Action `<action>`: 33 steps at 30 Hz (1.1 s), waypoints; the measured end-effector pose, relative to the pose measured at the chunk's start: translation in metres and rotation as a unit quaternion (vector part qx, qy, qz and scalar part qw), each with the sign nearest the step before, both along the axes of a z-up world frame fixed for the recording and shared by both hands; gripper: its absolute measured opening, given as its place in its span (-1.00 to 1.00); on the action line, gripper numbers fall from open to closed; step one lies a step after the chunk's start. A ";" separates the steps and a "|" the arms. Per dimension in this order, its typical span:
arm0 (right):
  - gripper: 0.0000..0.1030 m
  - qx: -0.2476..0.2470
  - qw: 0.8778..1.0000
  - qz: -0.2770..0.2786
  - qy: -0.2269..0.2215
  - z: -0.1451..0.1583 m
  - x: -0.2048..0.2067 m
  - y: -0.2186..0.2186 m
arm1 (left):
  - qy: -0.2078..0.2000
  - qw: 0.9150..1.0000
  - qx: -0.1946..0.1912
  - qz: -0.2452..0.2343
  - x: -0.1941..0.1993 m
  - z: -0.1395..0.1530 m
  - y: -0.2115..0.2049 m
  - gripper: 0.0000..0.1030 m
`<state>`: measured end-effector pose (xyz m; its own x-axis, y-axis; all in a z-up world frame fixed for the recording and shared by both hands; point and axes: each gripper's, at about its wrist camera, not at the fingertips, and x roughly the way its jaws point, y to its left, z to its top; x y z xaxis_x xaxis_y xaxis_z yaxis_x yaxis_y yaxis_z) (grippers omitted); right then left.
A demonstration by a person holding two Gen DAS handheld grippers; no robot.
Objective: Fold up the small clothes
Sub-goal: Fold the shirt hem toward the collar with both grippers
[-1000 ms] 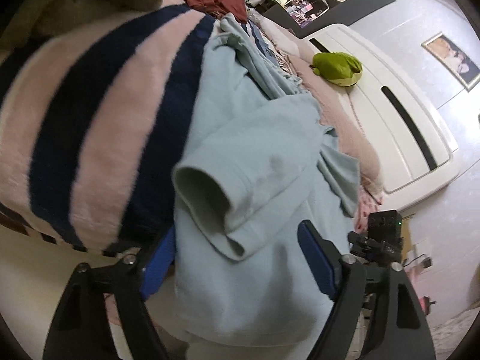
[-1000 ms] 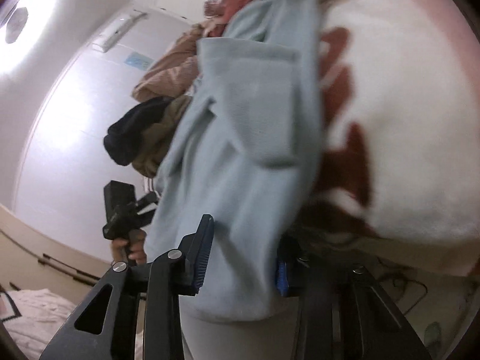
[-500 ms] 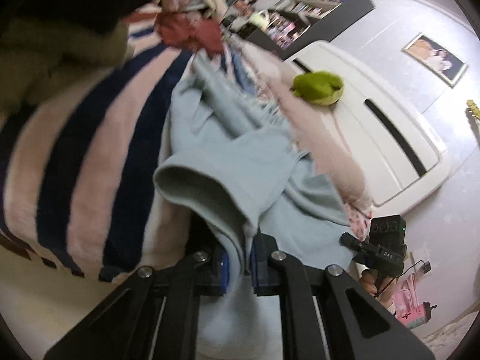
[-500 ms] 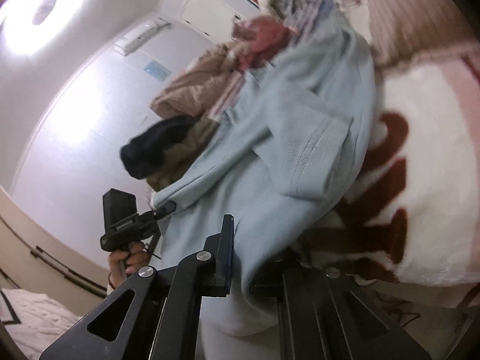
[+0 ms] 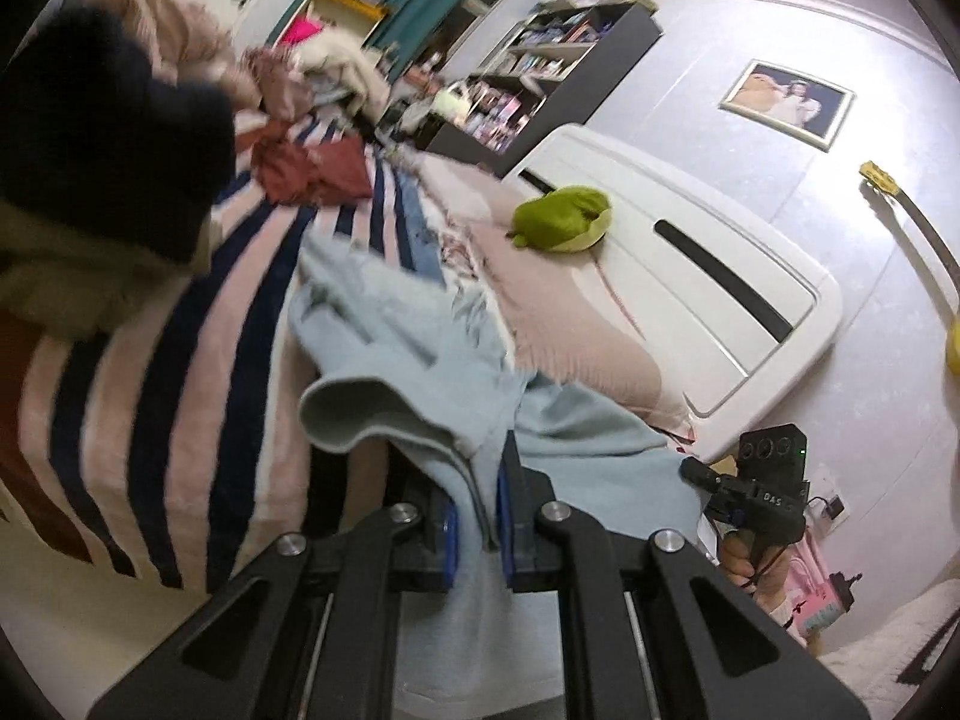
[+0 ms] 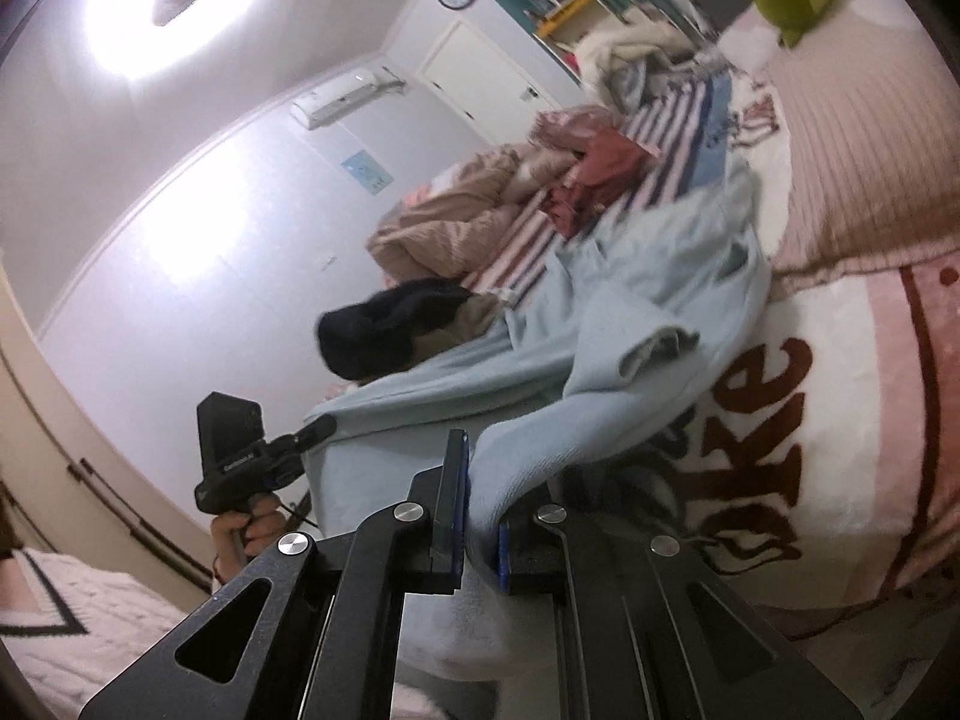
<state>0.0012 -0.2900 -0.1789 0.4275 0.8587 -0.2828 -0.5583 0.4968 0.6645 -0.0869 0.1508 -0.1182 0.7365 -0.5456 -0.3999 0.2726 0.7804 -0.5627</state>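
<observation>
Both tongs are clenched on the same garment: the left gripper (image 5: 477,525) pinches the light blue shirt (image 5: 420,348) near its sleeve opening, and the right gripper (image 6: 480,519) pinches another part of its edge; in the right wrist view the cloth runs across between the two tools. I judge that two separate grips are taken so the shirt can be spread flat before any fold. The shirt is partly raised, its far end on the striped blanket (image 5: 150,372) of the bed, between the clothes pile (image 5: 300,168) and the pink pillow (image 5: 570,312); the green plush toy (image 5: 561,219) lies apart, not in the way.
</observation>
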 end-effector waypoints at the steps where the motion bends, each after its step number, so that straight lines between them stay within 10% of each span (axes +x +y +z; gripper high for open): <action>1: -0.96 0.004 1.000 -0.002 -0.009 0.008 -0.007 0.001 | -0.008 1.000 0.005 0.003 -0.002 0.008 -0.001 -0.86; 14: -0.96 -0.085 0.995 -0.046 -0.035 0.043 0.097 0.015 | -0.010 0.995 0.096 0.032 0.137 0.023 -0.006 -0.85; 28: -0.96 -0.251 0.960 -0.094 0.080 -0.039 0.318 0.044 | 0.136 0.974 0.178 0.033 0.356 -0.088 -0.022 -0.79; 33: -0.58 -0.260 0.956 -0.067 0.116 -0.056 0.323 0.045 | 0.139 0.976 0.168 -0.002 0.351 -0.087 -0.024 0.14</action>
